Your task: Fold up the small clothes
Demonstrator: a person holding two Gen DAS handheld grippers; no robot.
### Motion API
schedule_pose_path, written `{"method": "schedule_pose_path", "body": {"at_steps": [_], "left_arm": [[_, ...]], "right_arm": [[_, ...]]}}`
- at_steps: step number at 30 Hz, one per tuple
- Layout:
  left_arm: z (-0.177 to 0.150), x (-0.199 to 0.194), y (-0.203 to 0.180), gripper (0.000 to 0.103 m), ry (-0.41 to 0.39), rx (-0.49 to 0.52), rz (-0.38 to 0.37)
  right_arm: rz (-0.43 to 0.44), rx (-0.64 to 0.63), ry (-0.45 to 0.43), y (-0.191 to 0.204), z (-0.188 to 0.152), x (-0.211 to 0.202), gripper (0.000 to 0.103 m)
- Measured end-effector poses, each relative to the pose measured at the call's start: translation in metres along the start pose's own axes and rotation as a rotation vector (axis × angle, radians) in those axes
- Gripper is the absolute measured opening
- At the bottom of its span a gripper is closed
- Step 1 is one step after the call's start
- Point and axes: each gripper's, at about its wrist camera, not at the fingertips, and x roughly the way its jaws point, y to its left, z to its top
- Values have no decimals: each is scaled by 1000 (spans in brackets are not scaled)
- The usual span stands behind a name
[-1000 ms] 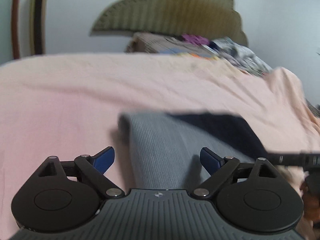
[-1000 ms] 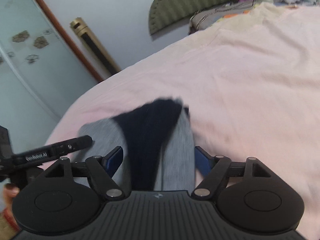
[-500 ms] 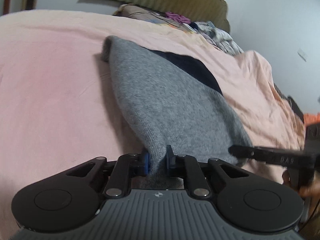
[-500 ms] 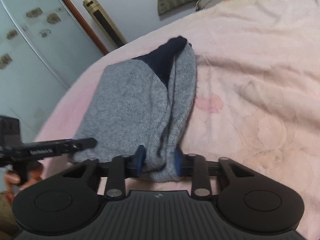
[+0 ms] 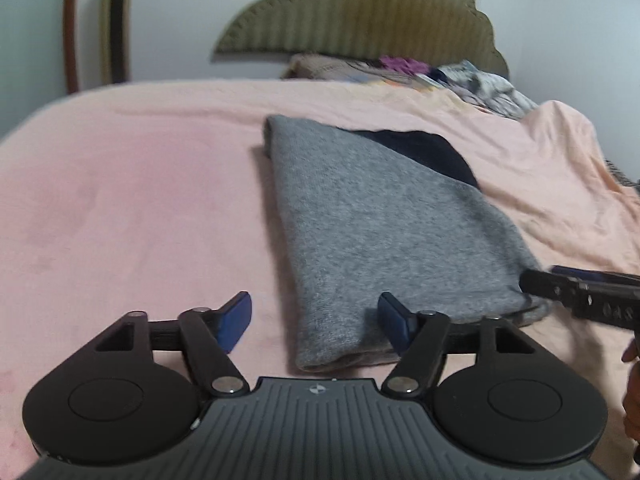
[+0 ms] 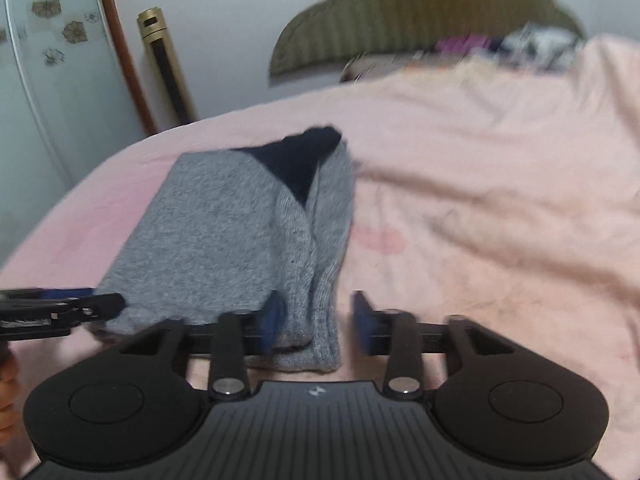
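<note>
Each gripper is matte black: a ribbed grey-black housing with a small white mark, two round discs at the sides, and linked arms pinned by silver screws. The left gripper and the right gripper both carry blue fingertip pads.

- A bed under a pink blanket fills the frame's middle.
- An olive scalloped headboard stands against a white wall at top.
- Patterned bedding lies heaped upper right.
- A gold column and a flower-patterned glass door stand upper left.
</note>
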Motion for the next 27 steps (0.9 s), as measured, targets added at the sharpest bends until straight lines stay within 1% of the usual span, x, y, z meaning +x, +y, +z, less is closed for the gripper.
{"method": "schedule_pose_path", "body": {"at_steps": [1,3,4,5,7,9,11,12,14,19,23,27], "left_arm": [[-2,0,-1,72,4,0,24],[-6,1,-1,73,18,-22,37],[-7,1,1,76,23,-39,42],[-8,1,3,78,24,-55,48],[-10,-1,6,84,20,-73,60],[-12,-2,6,86,21,-74,79],[-13,-4,5,87,18,-74,91],[-14,-5,4,90,18,-75,99],[-15,-6,0,92,19,-71,114],[-21,-10,-5,97,32,-47,131],[-30,-10,-11,98,45,-3,159],[-37,-15,-12,100,38,1,169]], "right_arm": [[-27,-26,-18,6,-5,-1,71],[-86,-82,-24,20,-12,5,71],[-106,-97,-17,24,-15,8,71],[-114,-99,-19,26,-18,9,72],[-119,-91,-25,25,-20,8,77],[-120,-70,-16,22,-22,11,91],[-104,-26,-8,14,-24,14,92],[-94,-7,-11,11,-24,13,92],[-94,-2,-15,11,-27,11,96],[-139,-52,-14,22,-33,6,98],[-158,-113,-13,33,-40,1,98],[-169,-136,-14,41,-43,-2,98]]}}
